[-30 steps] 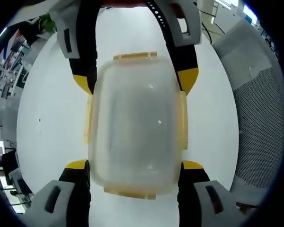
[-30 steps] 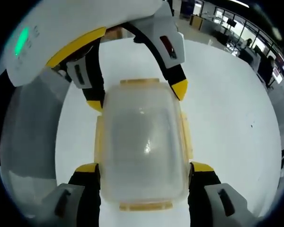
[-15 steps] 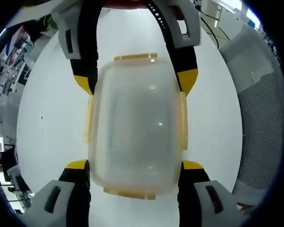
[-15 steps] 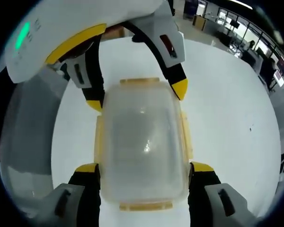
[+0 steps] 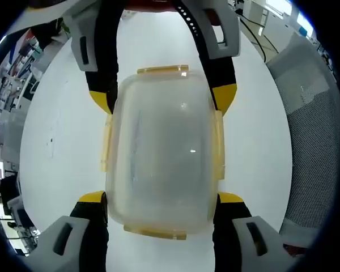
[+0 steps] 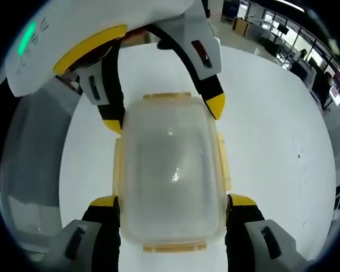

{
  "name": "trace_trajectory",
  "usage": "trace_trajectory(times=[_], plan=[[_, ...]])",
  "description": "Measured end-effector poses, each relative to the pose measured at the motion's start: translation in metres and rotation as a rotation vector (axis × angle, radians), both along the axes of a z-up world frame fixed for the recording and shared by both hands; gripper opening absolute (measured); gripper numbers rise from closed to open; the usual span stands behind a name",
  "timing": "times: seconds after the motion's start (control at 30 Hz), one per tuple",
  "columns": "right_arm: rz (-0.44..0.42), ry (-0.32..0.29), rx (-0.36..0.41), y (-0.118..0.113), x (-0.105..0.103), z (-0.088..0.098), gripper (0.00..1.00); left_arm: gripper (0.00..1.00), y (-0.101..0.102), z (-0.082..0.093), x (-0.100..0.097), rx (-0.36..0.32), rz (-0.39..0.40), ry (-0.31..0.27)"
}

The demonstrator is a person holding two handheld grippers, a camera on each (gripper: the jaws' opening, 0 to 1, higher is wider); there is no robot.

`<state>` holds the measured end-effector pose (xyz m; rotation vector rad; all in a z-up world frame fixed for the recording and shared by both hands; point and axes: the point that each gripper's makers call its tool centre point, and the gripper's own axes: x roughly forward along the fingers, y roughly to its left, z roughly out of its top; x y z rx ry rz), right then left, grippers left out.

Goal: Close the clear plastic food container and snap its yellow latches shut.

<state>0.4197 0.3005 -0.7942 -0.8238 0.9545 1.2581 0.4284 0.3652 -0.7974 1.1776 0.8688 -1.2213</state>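
The clear plastic container (image 5: 161, 147) with its lid on lies on the white table (image 5: 56, 141), seen from above. Yellow latches show at its edges: one at the far end (image 5: 162, 69), one at the near end (image 5: 156, 232), and one along each long side. Whether they are snapped I cannot tell. My left gripper (image 5: 161, 198) is shut on the container's near end, yellow-tipped jaws pressed to both sides. My right gripper (image 5: 163, 96) comes from the top and clamps the far end. In the right gripper view the container (image 6: 170, 170) sits between my right gripper (image 6: 173, 201) and left gripper (image 6: 163, 113).
A grey mesh chair (image 5: 311, 130) stands past the table's edge on the right of the left gripper view, and on the left (image 6: 28, 170) of the right gripper view. Bare white tabletop (image 6: 272, 141) lies on both sides of the container.
Only the cameras have shifted slightly. The container and both grippers keep their places relative to each other.
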Motion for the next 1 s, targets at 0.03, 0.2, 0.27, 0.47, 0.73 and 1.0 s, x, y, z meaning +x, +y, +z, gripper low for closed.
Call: trace_trajectory(times=[0.03, 0.2, 0.27, 0.47, 0.73, 1.0], plan=[[0.0, 0.0, -0.001, 0.0, 0.001, 0.0, 0.76, 0.76, 0.0, 0.0, 0.0, 0.0, 0.0, 0.0], [-0.003, -0.001, -0.002, -0.002, 0.006, 0.0, 0.76, 0.76, -0.001, 0.0, 0.005, 0.006, -0.001, 0.0], [0.0, -0.001, -0.003, -0.002, 0.007, 0.0, 0.76, 0.76, -0.002, 0.0, 0.006, 0.006, 0.001, 0.0], [0.011, -0.001, -0.006, -0.002, 0.01, 0.0, 0.77, 0.76, -0.002, 0.0, 0.008, 0.0, 0.013, 0.001], [0.009, -0.002, -0.007, -0.002, 0.015, -0.001, 0.77, 0.76, -0.001, -0.001, 0.015, -0.007, 0.011, 0.004], [0.01, -0.002, -0.002, -0.001, 0.02, -0.001, 0.77, 0.76, -0.002, -0.001, 0.019, -0.015, 0.015, 0.006]])
